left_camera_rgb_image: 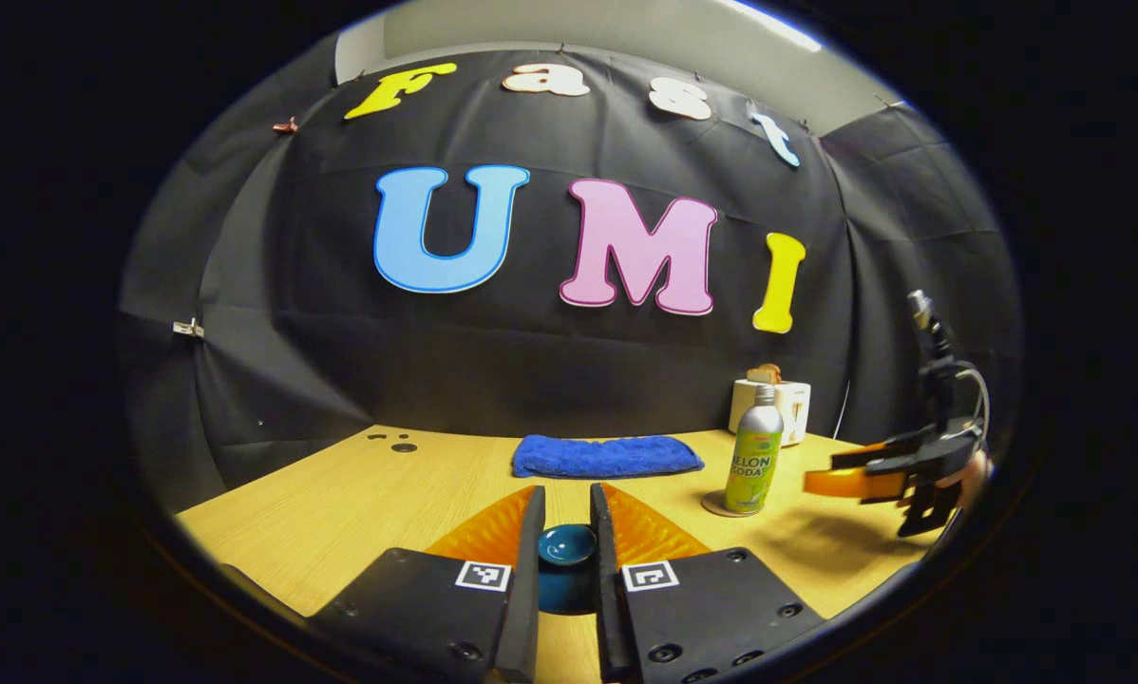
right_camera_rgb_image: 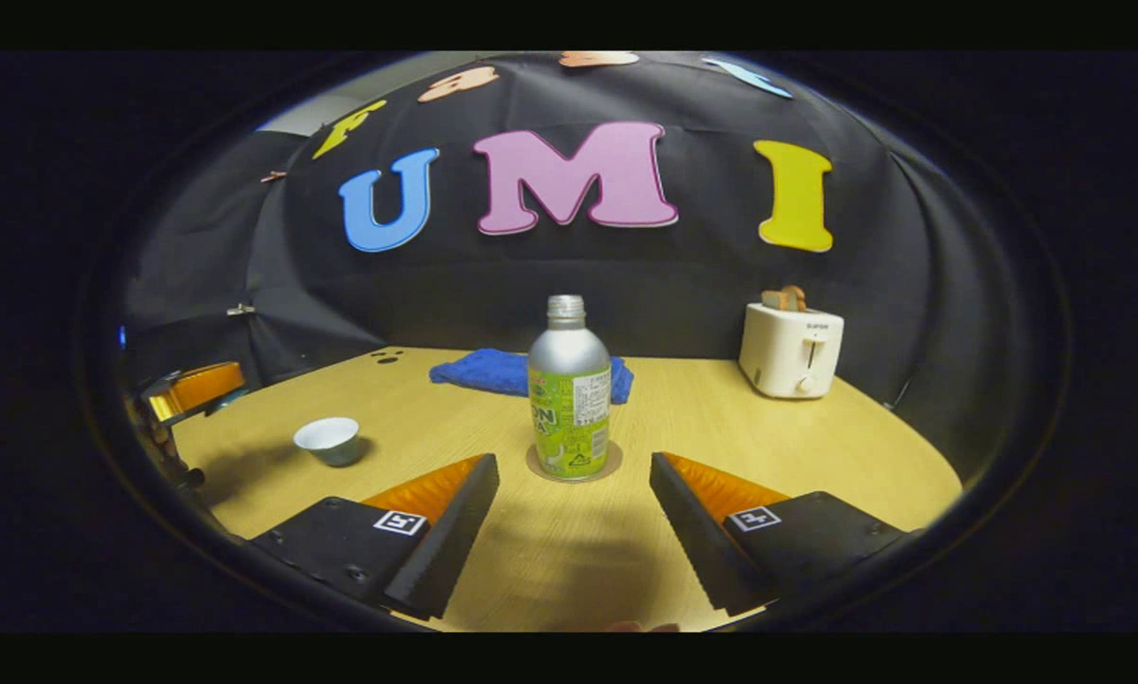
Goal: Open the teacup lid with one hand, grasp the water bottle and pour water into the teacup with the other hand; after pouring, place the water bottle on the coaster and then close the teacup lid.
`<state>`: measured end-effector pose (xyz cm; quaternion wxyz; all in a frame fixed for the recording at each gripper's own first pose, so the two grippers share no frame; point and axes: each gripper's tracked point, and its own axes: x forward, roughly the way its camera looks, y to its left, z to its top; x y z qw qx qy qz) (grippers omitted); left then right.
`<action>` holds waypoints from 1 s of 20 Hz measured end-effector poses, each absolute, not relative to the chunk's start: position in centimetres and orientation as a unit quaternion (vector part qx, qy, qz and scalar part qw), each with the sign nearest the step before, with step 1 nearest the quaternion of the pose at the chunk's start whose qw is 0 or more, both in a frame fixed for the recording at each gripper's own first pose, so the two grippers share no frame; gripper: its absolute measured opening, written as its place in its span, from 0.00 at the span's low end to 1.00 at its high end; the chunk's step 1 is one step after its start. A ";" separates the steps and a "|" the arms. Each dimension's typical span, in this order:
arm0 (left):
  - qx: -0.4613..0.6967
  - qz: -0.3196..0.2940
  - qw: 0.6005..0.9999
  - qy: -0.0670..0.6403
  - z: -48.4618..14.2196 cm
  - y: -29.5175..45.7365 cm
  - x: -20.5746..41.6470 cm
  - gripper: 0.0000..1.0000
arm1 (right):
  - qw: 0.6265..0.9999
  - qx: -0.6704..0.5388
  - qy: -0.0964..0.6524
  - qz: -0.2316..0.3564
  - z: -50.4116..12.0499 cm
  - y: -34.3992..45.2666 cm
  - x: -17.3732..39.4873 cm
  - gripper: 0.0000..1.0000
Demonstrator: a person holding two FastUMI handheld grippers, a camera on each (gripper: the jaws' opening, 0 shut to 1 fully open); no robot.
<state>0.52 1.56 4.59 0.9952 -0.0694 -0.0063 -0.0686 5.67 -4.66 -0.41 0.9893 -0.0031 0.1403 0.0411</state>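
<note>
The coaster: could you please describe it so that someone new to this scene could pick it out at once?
Start at the white toaster near the back right of the wooden table, then come forward and left to the upright soda bottle. The coaster is the thin round disc under that bottle, flat and tan, unlike the rumpled blue cloth behind.

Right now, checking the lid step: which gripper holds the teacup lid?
The left gripper: it clamps the blue teacup lid. The right gripper is open and empty, facing the water bottle.

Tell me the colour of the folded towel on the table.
Blue; the towel shows best in the left gripper view.
</note>
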 end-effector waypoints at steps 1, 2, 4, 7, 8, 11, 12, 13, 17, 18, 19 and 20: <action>-0.068 -0.074 0.995 -0.003 4.4 1.1 1.3 0.27 | 0.990 0.000 0.131 0.044 0.7 -4.7 5.2 0.99; -0.066 -0.079 0.995 0.001 4.1 0.5 2.1 0.29 | 0.991 0.008 0.120 0.049 1.9 -4.6 4.8 0.99; -0.058 -0.086 0.995 0.012 3.4 -0.3 3.7 0.29 | 0.992 0.018 0.104 0.061 4.5 -4.6 4.2 0.99; -0.046 -0.095 0.994 0.035 1.6 -1.4 6.0 0.29 | 0.994 -0.048 0.085 0.058 7.6 -6.3 4.2 0.98; -0.045 -0.100 0.993 0.045 1.1 -1.9 6.6 0.29 | 0.992 -0.078 0.085 0.053 8.0 -6.9 4.2 0.98; -0.046 -0.106 0.991 0.061 0.1 -2.6 7.7 0.29 | 0.990 -0.103 0.074 0.068 10.4 -6.3 4.7 0.98; -0.041 -0.106 0.991 0.071 -0.5 -2.8 8.0 0.29 | 0.989 -0.107 0.071 0.070 10.9 -6.0 4.6 0.96; -0.035 -0.107 0.990 0.080 -1.0 -2.9 8.2 0.29 | 0.989 -0.117 0.063 0.069 11.6 -6.0 4.6 0.96; -0.034 -0.106 0.989 0.100 -2.3 -2.8 8.9 0.29 | 0.989 -0.106 0.042 0.095 13.1 -4.6 4.3 0.98; -0.036 -0.105 0.989 0.103 -2.5 -2.7 8.9 0.29 | 0.989 -0.093 0.046 0.102 13.1 -4.2 4.2 0.97; -0.037 -0.105 0.988 0.105 -2.6 -2.7 8.9 0.30 | 0.990 -0.086 0.046 0.103 13.1 -4.3 4.2 0.97; -0.038 -0.105 0.988 0.105 -2.7 -2.8 8.9 0.30 | 0.990 -0.086 0.043 0.100 13.2 -4.4 4.3 0.98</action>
